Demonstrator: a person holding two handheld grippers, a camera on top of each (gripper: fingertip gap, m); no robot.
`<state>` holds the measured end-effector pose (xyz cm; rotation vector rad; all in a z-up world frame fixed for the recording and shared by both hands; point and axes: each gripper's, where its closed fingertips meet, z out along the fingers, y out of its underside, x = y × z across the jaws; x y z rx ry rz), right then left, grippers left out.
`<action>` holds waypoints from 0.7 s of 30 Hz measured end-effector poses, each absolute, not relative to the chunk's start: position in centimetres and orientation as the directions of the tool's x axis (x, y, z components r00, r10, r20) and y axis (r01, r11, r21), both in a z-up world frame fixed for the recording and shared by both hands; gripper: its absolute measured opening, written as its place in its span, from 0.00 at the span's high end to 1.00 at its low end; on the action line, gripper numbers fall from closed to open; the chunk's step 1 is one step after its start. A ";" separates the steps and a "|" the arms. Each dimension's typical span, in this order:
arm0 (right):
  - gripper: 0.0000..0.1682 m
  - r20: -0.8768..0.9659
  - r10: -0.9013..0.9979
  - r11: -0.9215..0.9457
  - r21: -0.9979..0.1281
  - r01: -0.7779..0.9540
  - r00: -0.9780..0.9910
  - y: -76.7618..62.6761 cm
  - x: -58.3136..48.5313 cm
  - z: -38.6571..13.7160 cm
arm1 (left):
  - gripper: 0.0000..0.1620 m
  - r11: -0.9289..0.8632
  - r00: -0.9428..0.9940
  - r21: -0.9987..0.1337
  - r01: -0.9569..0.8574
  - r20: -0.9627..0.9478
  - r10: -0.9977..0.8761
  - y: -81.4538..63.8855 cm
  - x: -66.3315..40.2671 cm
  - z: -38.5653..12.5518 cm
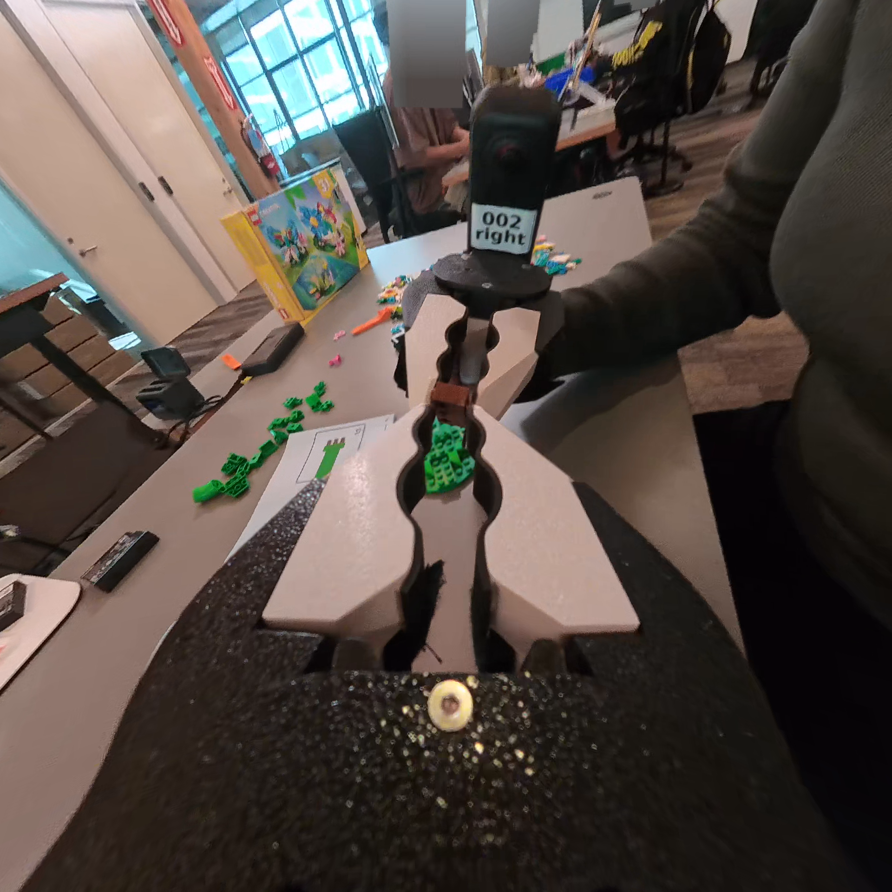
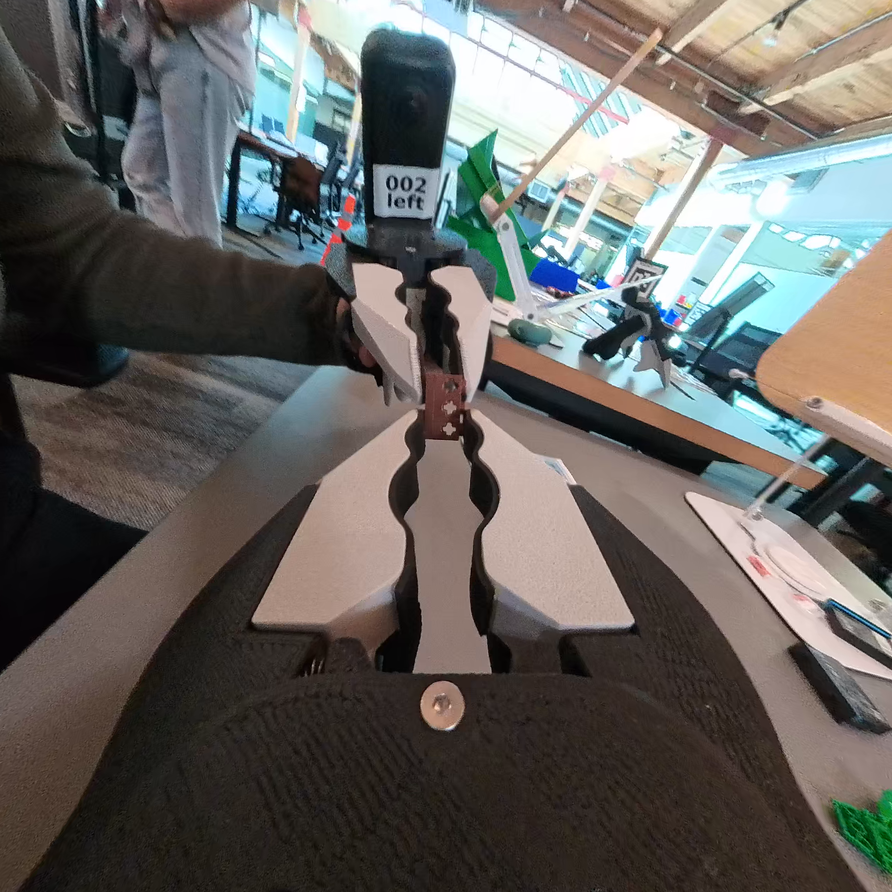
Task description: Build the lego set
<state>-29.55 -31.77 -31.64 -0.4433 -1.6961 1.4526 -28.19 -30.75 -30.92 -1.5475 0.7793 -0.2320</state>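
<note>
A small brown Lego piece [image 1: 451, 397] with cross-shaped holes [image 2: 444, 410] is held in the air between the two grippers, which meet tip to tip. My left gripper [image 1: 446, 414] is shut on its near end; it also shows in the right wrist view [image 2: 437, 386]. My right gripper [image 2: 444, 428] is shut on the other end and shows opposite in the left wrist view [image 1: 456, 381]. Below them a green Lego assembly [image 1: 446, 468] lies on the grey table [image 1: 627, 473]. I cannot tell whether the brown piece is one part or two.
Loose green bricks [image 1: 270, 444] and an instruction sheet [image 1: 333, 449] lie to the left. A Lego box [image 1: 299, 246], mixed coloured bricks [image 1: 393, 289], an orange tool [image 1: 371, 323] and black boxes [image 1: 275, 347] sit farther back. A white pad [image 2: 772, 569] lies on the table's side. Less than 4 cm separates the two grippers' tips.
</note>
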 end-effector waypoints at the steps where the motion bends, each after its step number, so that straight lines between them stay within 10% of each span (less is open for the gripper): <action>1: 0.92 0.351 0.722 0.247 -0.936 -0.252 -0.597 -31.8 -29.4 -31.4 | 0.94 0.066 0.745 -0.945 -0.321 -0.295 -0.598 -30.8 -28.1 -30.6; 21: 0.92 0.318 0.714 0.205 -0.947 -0.248 -0.624 -31.9 -28.9 -31.0 | 0.94 0.096 0.732 -0.937 -0.336 -0.324 -0.599 -30.6 -27.3 -29.9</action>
